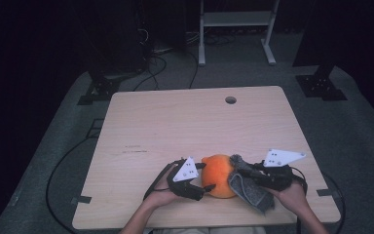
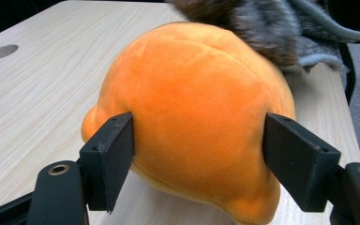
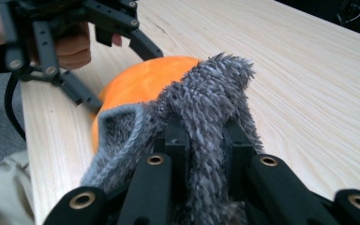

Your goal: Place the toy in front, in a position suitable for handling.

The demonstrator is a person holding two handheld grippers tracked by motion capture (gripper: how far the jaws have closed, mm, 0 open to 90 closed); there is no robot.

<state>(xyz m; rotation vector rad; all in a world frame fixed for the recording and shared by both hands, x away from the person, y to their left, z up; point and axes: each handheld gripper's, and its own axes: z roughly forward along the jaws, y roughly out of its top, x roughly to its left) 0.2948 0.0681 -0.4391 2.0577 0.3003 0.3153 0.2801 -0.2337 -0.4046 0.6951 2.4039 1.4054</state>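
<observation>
Orange round plush toy (image 1: pixel 218 175): set near the front edge of the pale wooden table (image 1: pixel 175 126), between the two claws.
Left claw (image 2: pixel 199 161): its jaws are placed on either side of the plush toy, the pads (image 2: pixel 115 154) touching or nearly touching the fabric; a firm grip cannot be told.
Grey fuzzy cloth (image 3: pixel 201 108): draped against the right side of the plush toy.
Right claw (image 3: pixel 205 154): closed tightly on a fold of the cloth.

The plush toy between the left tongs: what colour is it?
Bright orange plush toy, best shown in the left gripper view.
</observation>
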